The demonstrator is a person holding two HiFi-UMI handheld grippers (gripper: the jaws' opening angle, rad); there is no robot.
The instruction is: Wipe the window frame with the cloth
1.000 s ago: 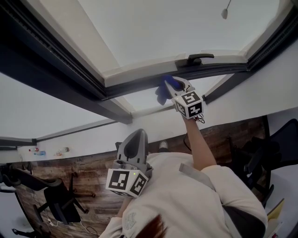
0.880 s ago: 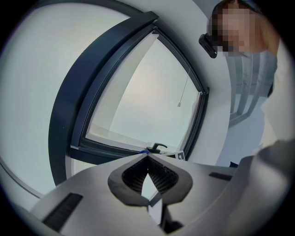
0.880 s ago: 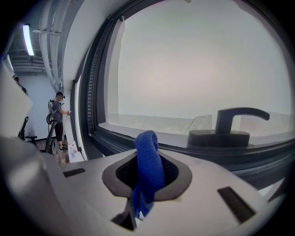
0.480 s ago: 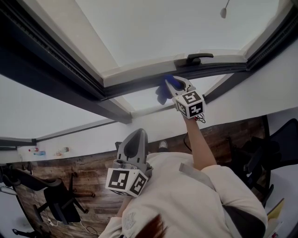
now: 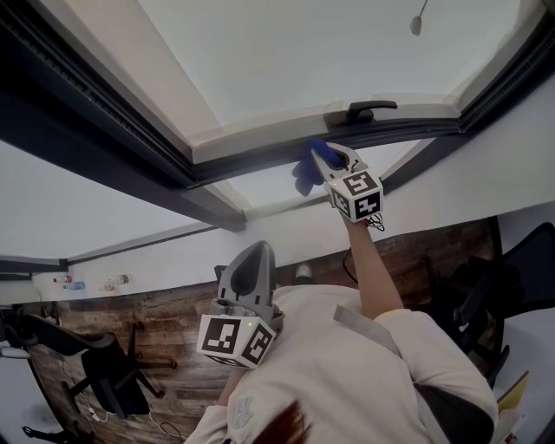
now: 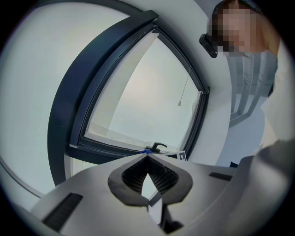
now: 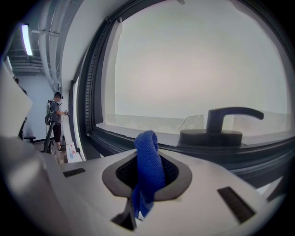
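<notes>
Blue cloth (image 7: 148, 161) clamped between right tongs (image 7: 146, 154), at window frame (image 5: 260, 158); left tongs (image 6: 147, 156) closed, empty

**Clearance along the lower frame rail**

The window handle (image 5: 364, 110) projects from the lower rail of the window frame (image 5: 251, 159). It stands just to the right of the right gripper (image 5: 326, 159) and its clamped cloth (image 5: 304, 173), and obstructs passage that way. Leftward, the rail is unobstructed up to the frame's corner. A pull cord (image 5: 419, 22) hangs before the pane, well apart from the rail.
</notes>
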